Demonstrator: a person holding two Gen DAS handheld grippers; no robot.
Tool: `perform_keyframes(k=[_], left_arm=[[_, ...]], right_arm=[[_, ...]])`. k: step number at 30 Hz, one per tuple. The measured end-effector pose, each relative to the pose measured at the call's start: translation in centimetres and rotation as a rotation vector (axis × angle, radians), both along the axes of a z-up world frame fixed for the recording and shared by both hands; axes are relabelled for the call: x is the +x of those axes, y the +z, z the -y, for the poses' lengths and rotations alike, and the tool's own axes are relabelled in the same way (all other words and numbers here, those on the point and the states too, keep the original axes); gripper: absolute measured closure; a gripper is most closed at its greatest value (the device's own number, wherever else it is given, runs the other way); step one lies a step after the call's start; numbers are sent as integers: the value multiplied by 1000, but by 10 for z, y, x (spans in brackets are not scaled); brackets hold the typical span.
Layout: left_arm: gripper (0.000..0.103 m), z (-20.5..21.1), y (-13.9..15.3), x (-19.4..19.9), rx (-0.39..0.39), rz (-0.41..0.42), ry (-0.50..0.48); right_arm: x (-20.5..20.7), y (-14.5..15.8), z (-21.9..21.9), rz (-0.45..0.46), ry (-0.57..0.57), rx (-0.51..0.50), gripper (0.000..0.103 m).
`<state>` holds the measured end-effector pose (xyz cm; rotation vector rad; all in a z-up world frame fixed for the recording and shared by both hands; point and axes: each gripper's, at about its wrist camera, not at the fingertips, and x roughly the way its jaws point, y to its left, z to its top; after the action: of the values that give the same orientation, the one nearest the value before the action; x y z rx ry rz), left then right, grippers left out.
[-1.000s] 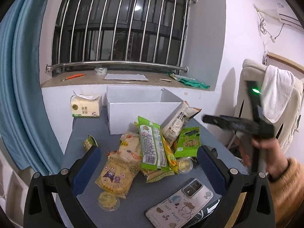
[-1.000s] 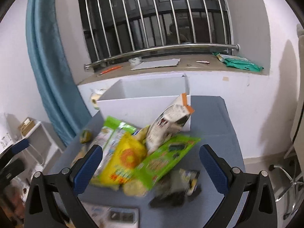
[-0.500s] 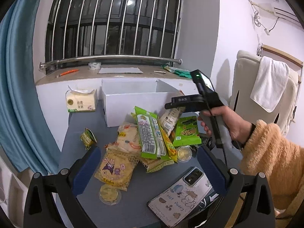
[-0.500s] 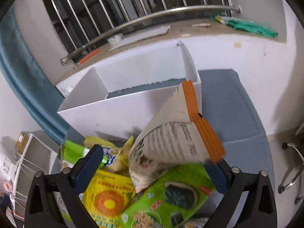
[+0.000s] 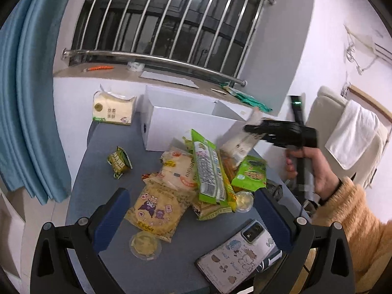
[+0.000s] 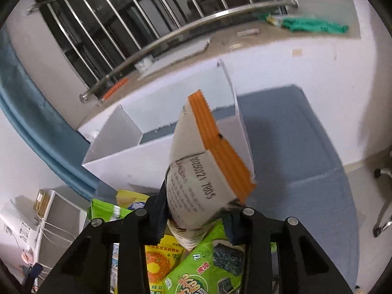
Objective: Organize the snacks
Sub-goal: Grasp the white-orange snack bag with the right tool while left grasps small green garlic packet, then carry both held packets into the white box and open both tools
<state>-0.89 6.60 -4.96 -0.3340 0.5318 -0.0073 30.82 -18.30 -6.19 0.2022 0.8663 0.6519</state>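
Note:
My right gripper [image 6: 193, 218] is shut on a white snack bag with an orange top edge [image 6: 203, 171] and holds it tilted just in front of the open white box [image 6: 137, 144]. The same bag [image 5: 241, 139] and right gripper [image 5: 254, 129] show in the left wrist view beside the box [image 5: 186, 125]. A pile of snack packets [image 5: 196, 171] lies on the grey table [image 5: 103, 152]. My left gripper [image 5: 191, 218] is open and empty, near the pile's front.
A tissue pack [image 5: 112, 107] stands left of the box. A small green packet [image 5: 118, 161] lies apart at the left. A phone [image 5: 237, 252] lies at the table's front edge. A chair with a white towel [image 5: 352, 134] stands at the right.
My right gripper has closed on the white and orange bag and lifted it off the pile toward the box. My left gripper has stayed open over the table's front.

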Motion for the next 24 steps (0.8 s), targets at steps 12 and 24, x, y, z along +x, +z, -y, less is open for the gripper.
perform_keyframes(k=[12, 24], left_arm=[[0, -85, -52, 97, -146, -214, 131], [56, -113, -100, 170, -13, -406, 180]], right_arm=[[-60, 78, 35, 222, 14, 185, 64], [-135, 69, 66, 236, 61, 252, 64]])
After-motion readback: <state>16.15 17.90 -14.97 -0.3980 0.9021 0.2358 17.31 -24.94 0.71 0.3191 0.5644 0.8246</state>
